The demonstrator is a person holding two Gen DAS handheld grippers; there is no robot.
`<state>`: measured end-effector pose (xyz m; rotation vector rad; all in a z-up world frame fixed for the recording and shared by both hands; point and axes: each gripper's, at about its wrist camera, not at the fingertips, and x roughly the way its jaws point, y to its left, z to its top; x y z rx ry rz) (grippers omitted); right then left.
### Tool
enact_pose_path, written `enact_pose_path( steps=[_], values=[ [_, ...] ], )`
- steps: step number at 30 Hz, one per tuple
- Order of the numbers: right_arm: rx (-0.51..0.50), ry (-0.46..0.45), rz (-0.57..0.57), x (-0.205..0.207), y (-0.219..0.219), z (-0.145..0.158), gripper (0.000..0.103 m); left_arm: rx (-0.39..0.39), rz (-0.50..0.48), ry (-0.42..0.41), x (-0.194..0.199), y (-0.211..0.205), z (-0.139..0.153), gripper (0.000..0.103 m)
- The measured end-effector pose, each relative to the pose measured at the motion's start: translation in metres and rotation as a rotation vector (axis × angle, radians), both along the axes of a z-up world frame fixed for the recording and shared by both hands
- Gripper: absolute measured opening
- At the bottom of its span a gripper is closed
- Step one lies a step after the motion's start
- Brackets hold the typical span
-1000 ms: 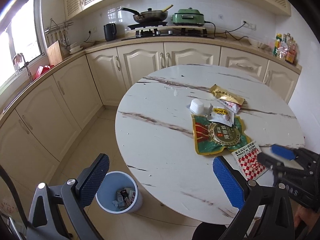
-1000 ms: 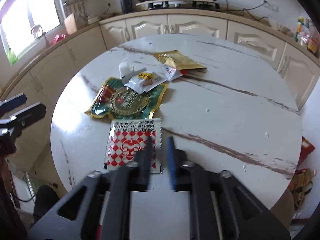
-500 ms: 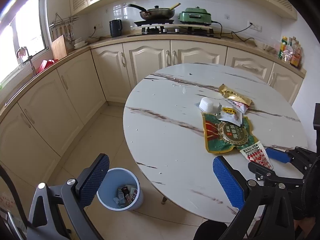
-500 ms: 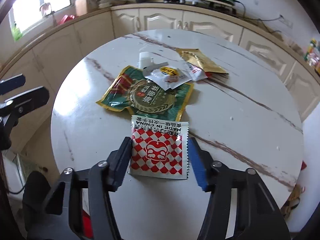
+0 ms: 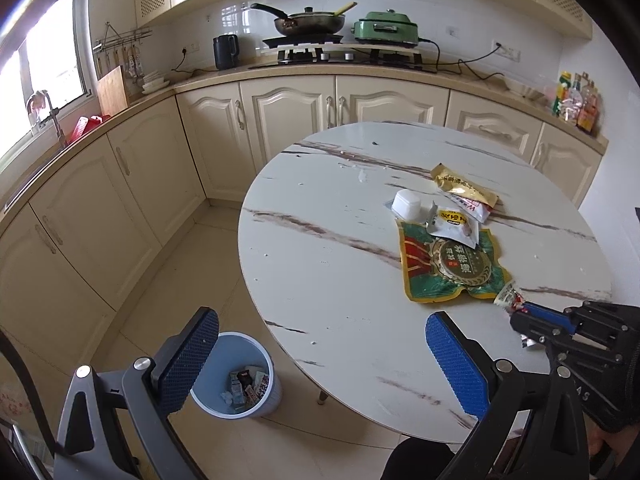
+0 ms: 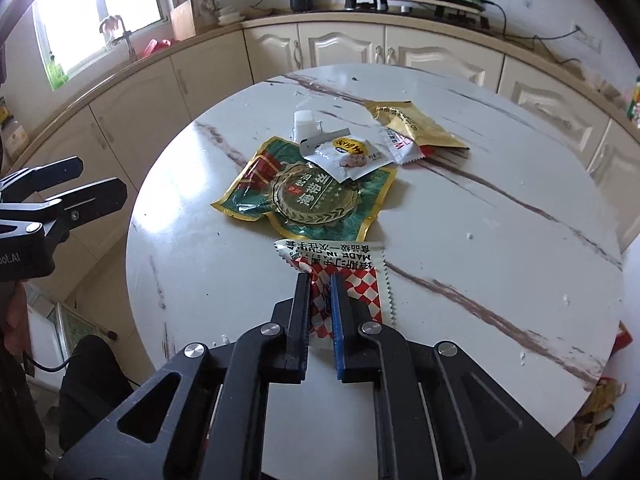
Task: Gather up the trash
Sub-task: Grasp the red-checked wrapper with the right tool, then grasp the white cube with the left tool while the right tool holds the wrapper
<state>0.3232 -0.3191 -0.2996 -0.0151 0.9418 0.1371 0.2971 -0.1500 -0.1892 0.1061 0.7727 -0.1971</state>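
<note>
**Right gripper pinches a red checked wrapper on a marble table**

In the right wrist view, the right gripper (image 6: 320, 280) sits at the lower centre of the frame. Its fingers (image 6: 301, 308) have just been closing and are now clamped on a red-and-white checked wrapper (image 6: 360, 276), which buckles upward between them at the near edge of the round white marble table (image 6: 500, 208). Just beyond it, toward the middle of the frame, lies a large green packet (image 6: 308, 196). A small white sachet (image 6: 348, 158) overlaps the green packet's far edge. Behind that stand a white plastic cup (image 6: 303, 123) and, to the right, a gold packet (image 6: 412, 126).

In the left wrist view, the left gripper (image 5: 320, 356) fills the bottom of the frame, its blue-padded fingers (image 5: 456, 360) wide apart with nothing between them. Between them, on the floor at lower left beside the table, stands a light blue bin (image 5: 236, 376) holding some scraps.
</note>
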Motion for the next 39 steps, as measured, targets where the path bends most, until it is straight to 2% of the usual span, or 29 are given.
enact_pose_path(
  steps=[6, 12, 21, 25, 28, 29, 31, 32, 35, 37, 38, 39],
  values=[
    [0.057, -0.046, -0.028, -0.008, -0.017, 0.011, 0.006, 0.002, -0.015, 0.006, 0.001, -0.006, 0.002, 0.102],
    [0.064, -0.131, -0.075, -0.016, -0.041, 0.037, 0.005, -0.054, -0.047, 0.042, 0.016, -0.021, 0.009, 0.102],
    [0.019, -0.171, -0.085, 0.01, -0.071, 0.063, 0.005, -0.064, -0.061, 0.062, 0.084, -0.062, 0.015, 0.102],
    [-0.002, -0.163, -0.05, 0.038, -0.076, 0.068, 0.005, -0.089, -0.023, 0.126, 0.131, -0.077, 0.002, 0.099],
    [0.0, -0.147, -0.03, 0.056, -0.079, 0.063, 0.005, -0.089, -0.001, 0.189, 0.161, -0.086, -0.011, 0.083],
    [0.0, -0.141, -0.025, 0.061, -0.079, 0.061, 0.005, -0.084, 0.005, 0.214, 0.169, -0.088, -0.017, 0.074],
    [0.007, -0.122, -0.012, 0.071, -0.079, 0.053, 0.005, -0.094, 0.007, 0.24, 0.181, -0.091, -0.025, 0.067],
    [0.009, -0.117, -0.008, 0.073, -0.078, 0.05, 0.005, -0.089, 0.007, 0.242, 0.184, -0.093, -0.027, 0.058],
    [0.018, -0.102, 0.005, 0.081, -0.076, 0.043, 0.006, -0.065, 0.007, 0.221, 0.19, -0.096, -0.029, 0.054],
    [0.022, -0.095, 0.012, 0.084, -0.076, 0.039, 0.006, -0.056, -0.009, 0.193, 0.19, -0.099, -0.032, 0.034],
    [0.022, -0.095, 0.013, 0.085, -0.075, 0.038, 0.006, -0.043, -0.021, 0.177, 0.189, -0.103, -0.034, 0.027],
    [0.023, -0.091, 0.017, 0.087, -0.074, 0.036, 0.006, -0.043, -0.034, 0.172, 0.188, -0.104, -0.035, 0.024]
  ],
)
